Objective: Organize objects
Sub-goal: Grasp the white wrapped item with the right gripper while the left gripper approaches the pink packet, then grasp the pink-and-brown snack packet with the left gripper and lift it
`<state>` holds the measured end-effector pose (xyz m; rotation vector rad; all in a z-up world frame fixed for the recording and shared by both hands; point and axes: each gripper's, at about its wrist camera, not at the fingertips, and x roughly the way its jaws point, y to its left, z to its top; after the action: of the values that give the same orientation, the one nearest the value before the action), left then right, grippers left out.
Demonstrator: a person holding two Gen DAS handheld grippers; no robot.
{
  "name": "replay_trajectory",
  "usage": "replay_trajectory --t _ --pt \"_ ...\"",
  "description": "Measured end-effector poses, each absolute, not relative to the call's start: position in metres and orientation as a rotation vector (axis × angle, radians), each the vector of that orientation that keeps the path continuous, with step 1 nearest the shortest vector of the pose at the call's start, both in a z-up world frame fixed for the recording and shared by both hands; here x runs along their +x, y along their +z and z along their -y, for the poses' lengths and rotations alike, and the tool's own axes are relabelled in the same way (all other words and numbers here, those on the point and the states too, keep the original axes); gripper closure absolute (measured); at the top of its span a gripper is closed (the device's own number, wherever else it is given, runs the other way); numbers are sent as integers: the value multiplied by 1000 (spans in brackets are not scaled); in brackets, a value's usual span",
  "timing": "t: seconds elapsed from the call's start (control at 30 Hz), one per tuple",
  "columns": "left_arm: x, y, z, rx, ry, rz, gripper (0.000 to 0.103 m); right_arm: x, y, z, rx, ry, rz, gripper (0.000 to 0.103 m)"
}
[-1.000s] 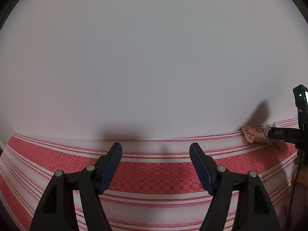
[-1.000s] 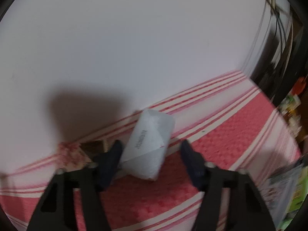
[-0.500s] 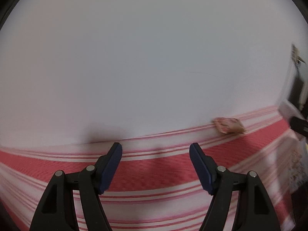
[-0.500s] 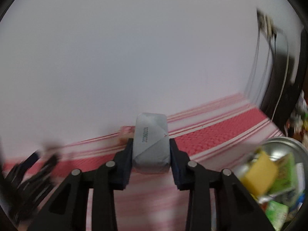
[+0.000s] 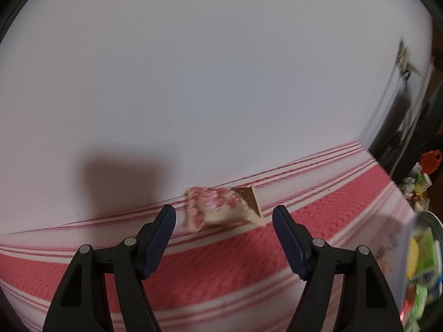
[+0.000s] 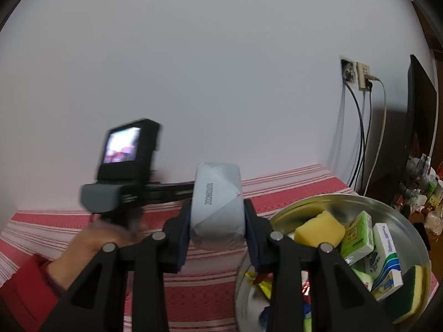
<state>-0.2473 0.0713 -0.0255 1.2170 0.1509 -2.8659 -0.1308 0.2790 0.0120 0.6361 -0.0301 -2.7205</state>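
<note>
The white packet (image 6: 217,204) is held between the two fingers of the right gripper (image 6: 217,229), lifted above the striped table (image 6: 290,188) and just at the left rim of the metal bowl (image 6: 360,202). This bowl already holds a yellow sponge (image 6: 318,228), a green box (image 6: 357,233), a white and blue box (image 6: 386,254) and other small things, so I judge that the step in hand is to put the packet into it. To do this well, the right gripper should go further to the right until the packet is clearly over the inside of the bowl, then go down a little and open only there; if it opens too early, the packet may hit the rim and fall on the table. The fingers press the packet on both sides and its paper looks soft, so the grip need not be harder. The left gripper (image 5: 224,235) is wide open and holds nothing; it is near a pink patterned packet (image 5: 213,207) that lies on the table at the wall (image 5: 221,69), with a small brown triangle piece (image 5: 247,195) touching it. This one seems the next thing to pick up.
</note>
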Motion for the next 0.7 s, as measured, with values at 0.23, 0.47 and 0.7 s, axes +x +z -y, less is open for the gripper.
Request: replay_trajectory --t 0.23,0.47,0.7 --pt "-300 -61 -97 1354 -2721 -73 29 -105 12 -273 666 -2661 98 68" --pt "-301 -59 -97 1319 -2743 -97 56 -103 12 -280 676 -2669 145 68" --pt "-273 -48 -75 1259 -2940 -412 80 -108 9 -281 680 -2706 144 68"
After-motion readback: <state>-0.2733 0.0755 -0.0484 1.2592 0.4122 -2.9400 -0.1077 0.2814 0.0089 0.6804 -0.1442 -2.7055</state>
